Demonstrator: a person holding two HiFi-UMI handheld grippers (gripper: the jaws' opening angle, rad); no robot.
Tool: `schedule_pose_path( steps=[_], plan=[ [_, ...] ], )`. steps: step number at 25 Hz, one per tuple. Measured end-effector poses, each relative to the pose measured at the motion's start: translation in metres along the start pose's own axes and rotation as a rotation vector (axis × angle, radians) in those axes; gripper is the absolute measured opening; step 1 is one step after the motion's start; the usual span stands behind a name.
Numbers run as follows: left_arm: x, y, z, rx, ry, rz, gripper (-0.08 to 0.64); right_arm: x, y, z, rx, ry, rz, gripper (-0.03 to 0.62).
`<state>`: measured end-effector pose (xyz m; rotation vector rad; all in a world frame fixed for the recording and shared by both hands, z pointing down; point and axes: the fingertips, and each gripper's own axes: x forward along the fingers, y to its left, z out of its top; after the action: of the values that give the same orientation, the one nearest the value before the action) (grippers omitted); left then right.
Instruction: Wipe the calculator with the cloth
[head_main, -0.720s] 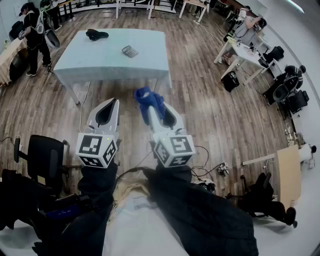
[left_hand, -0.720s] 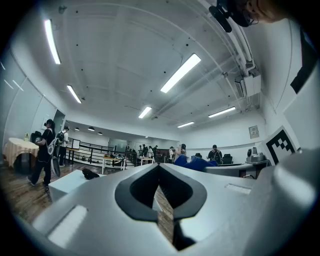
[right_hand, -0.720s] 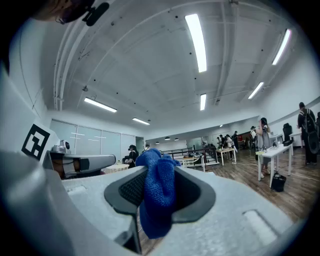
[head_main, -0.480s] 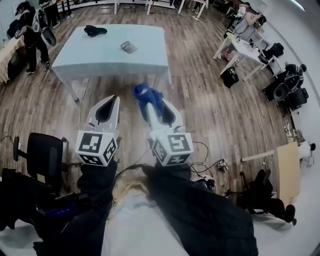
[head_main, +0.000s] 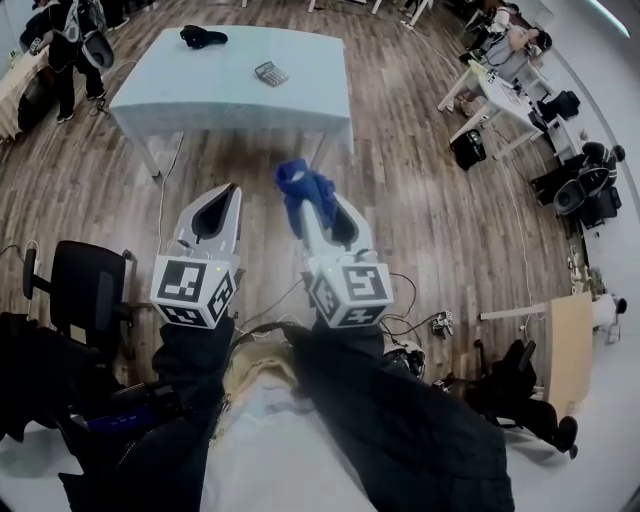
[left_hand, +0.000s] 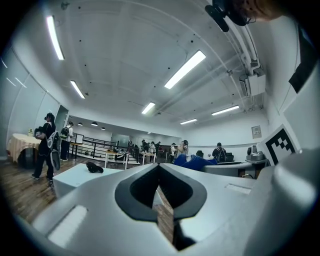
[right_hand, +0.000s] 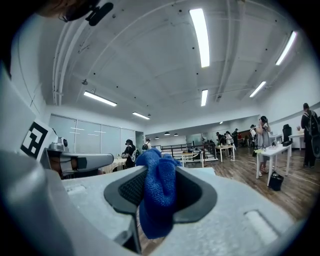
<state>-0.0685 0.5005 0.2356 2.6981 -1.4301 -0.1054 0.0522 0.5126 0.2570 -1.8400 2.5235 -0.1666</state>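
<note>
A small grey calculator (head_main: 270, 73) lies on the pale blue table (head_main: 200, 95) far ahead of me across the wooden floor. Both grippers are held in the air well short of that table. My right gripper (head_main: 308, 200) (right_hand: 157, 172) is shut on a crumpled blue cloth (head_main: 300, 186) (right_hand: 158, 200), which bulges above and hangs below its jaws. My left gripper (head_main: 226, 192) (left_hand: 159, 167) is shut with nothing in it. In the left gripper view the cloth (left_hand: 192, 161) shows off to the right and the table (left_hand: 75, 175) to the left.
A black object (head_main: 203, 37) (left_hand: 94, 168) lies at the table's far end. A black office chair (head_main: 88, 298) stands at my left and cables (head_main: 435, 325) lie on the floor at my right. White desks with people (head_main: 500, 75) fill the right side, and a person (head_main: 65, 45) stands left of the table.
The table and calculator have slid up and slightly right in the head view. Both grippers keep their pose, the cloth still held in the right one.
</note>
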Motion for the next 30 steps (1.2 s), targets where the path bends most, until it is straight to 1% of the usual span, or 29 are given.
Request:
schedule_pose_path(
  steps=[6,11,18,23,26,30],
  plan=[
    [-0.016,0.015,-0.013,-0.028,0.037,0.026,-0.011,-0.003,0.000,-0.011,0.005,0.040,-0.015,0.141],
    [-0.021,0.050,-0.034,-0.057,0.076,0.043,-0.011,0.013,0.002,-0.032,0.016,0.075,-0.050,0.144],
    [-0.017,0.076,-0.057,-0.093,0.125,0.047,-0.011,0.020,-0.001,-0.049,0.031,0.109,-0.092,0.146],
    [0.011,0.083,-0.069,-0.106,0.149,0.041,-0.011,0.041,-0.019,-0.058,0.042,0.132,-0.101,0.146],
    [0.039,0.091,-0.072,-0.094,0.155,0.042,-0.011,0.069,-0.035,-0.060,0.050,0.130,-0.090,0.146],
    [0.087,0.112,-0.065,-0.068,0.150,0.061,-0.011,0.118,-0.059,-0.054,0.062,0.113,-0.066,0.146]
  ],
)
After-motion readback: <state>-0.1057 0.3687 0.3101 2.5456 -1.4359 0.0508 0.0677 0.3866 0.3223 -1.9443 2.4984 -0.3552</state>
